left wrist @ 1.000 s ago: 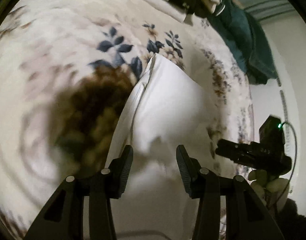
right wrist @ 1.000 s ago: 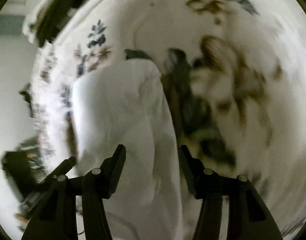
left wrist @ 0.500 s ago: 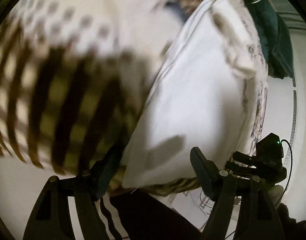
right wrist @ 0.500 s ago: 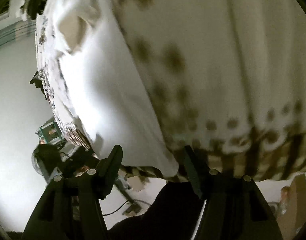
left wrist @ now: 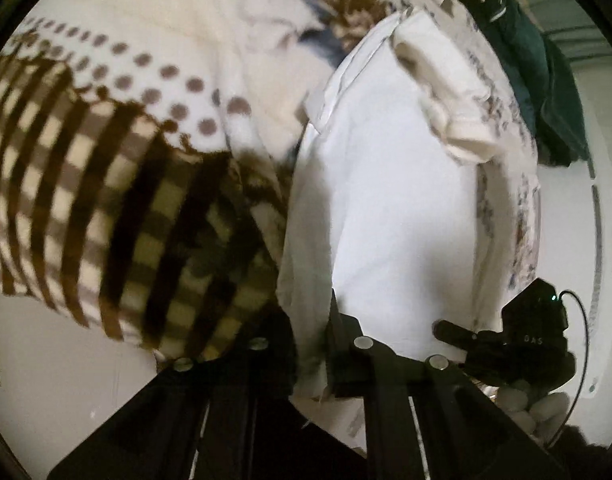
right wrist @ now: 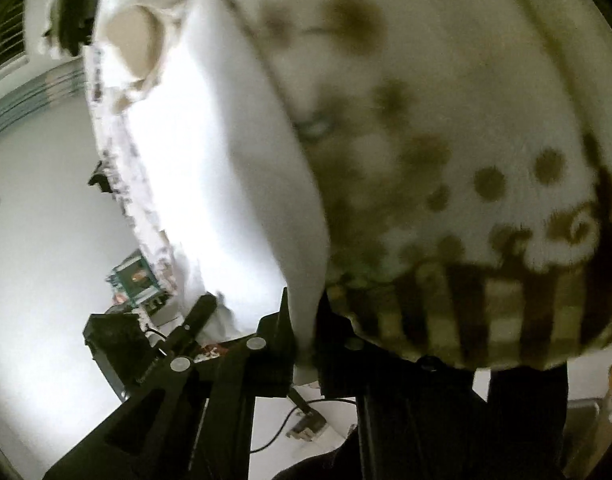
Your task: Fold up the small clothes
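Note:
A small white garment point(left wrist: 394, 208) lies on a patterned bedspread point(left wrist: 153, 92), reaching to the near edge. My left gripper point(left wrist: 312, 344) is shut on the garment's near left corner, with cloth pinched between the fingers. In the right wrist view the same white garment point(right wrist: 233, 160) runs up the left of the frame. My right gripper point(right wrist: 306, 340) is shut on its near right corner. The far end of the garment is bunched point(left wrist: 446, 92). The other gripper shows in each view, the right gripper point(left wrist: 518, 344) and the left gripper point(right wrist: 153, 336).
The bedspread has a brown checked border point(left wrist: 105, 216) and dots point(right wrist: 490, 184) hanging over the near edge. A dark green cloth point(left wrist: 546, 92) lies at the far right. White floor point(right wrist: 45, 240) with a cable and a small box lies below the bed edge.
Both grippers have drawn back to the near edge of the bed and closed on the garment's near corners. They were open above the garment a second ago.

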{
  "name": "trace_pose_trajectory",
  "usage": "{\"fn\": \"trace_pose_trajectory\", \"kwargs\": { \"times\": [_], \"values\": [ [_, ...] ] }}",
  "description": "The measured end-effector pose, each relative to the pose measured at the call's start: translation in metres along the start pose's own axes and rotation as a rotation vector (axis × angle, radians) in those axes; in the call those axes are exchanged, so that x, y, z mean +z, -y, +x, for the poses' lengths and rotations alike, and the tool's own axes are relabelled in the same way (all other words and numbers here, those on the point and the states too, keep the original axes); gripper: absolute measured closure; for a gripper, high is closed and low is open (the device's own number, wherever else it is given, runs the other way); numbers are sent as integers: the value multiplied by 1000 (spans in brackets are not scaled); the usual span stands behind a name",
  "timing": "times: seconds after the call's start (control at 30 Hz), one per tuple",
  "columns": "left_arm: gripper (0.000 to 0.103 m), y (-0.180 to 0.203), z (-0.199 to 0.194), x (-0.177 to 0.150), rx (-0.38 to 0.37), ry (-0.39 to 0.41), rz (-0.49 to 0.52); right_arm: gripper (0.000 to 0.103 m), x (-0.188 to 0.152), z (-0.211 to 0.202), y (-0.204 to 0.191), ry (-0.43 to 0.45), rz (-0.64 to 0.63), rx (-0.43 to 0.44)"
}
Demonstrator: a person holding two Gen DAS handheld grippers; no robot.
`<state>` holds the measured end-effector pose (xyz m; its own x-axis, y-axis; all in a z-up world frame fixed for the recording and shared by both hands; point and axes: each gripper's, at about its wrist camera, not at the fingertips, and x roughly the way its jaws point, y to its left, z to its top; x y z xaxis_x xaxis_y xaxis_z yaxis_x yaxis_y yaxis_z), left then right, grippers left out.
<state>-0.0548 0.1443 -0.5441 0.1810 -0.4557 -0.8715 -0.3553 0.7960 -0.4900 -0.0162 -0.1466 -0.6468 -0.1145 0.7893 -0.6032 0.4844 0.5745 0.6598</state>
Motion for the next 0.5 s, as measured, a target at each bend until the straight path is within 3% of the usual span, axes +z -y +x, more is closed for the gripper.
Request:
{"fn": "trace_pose_trajectory", "kwargs": {
  "times": [0.1, 0.27, 0.4, 0.5],
  "values": [
    [96, 5, -22, 4, -75, 30, -32, 95, -2, -22, -15, 17, -20, 53],
    [96, 46, -57, 49, -188, 112, 14, 95, 8, -68, -49, 82, -53, 127],
    [96, 87, -61, 109, -251, 184, 67, 95, 48, -100, -89, 158, -88, 170],
    [96, 104, -53, 165, -289, 230, 94, 95, 101, -119, -113, 222, -102, 176]
  ]
}}
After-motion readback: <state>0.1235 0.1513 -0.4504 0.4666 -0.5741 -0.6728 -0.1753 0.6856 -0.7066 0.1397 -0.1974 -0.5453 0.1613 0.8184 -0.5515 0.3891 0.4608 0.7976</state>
